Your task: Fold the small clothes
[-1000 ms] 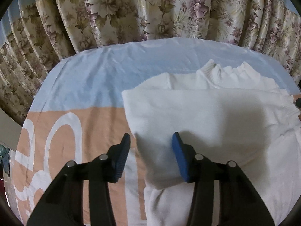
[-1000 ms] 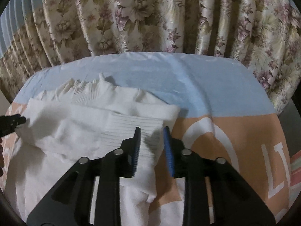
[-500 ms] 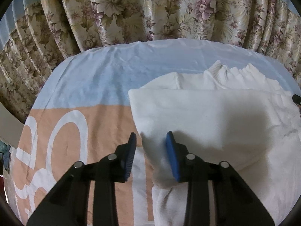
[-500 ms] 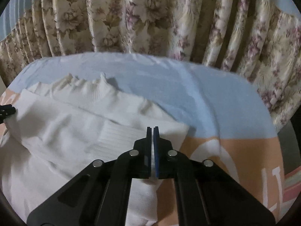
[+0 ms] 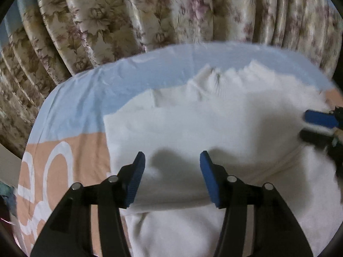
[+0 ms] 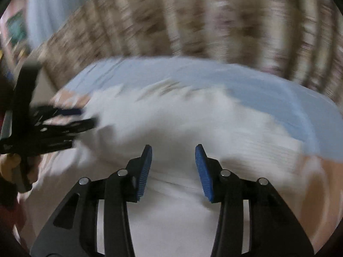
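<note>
On the bench cloth [image 5: 70, 98] lies the white sweater [image 5: 193, 124], sleeves folded in; left hand-held gripper [image 5: 172, 160] and right hand-held gripper [image 6: 173, 152] both just opening, empty, above it; next: grab the hem, fold toward the collar.

The right wrist view is smeared by motion: the floral curtain [image 6: 193, 21] is reduced to streaks, and the white sweater [image 6: 171, 124] loses its knit and edges. The left gripper [image 6: 85, 117] is seen there only as torn black shapes. In the left wrist view the right gripper [image 5: 308, 126] is cut off by the frame's right edge, and the sweater's lower part is hidden behind the near gripper's arms.
</note>
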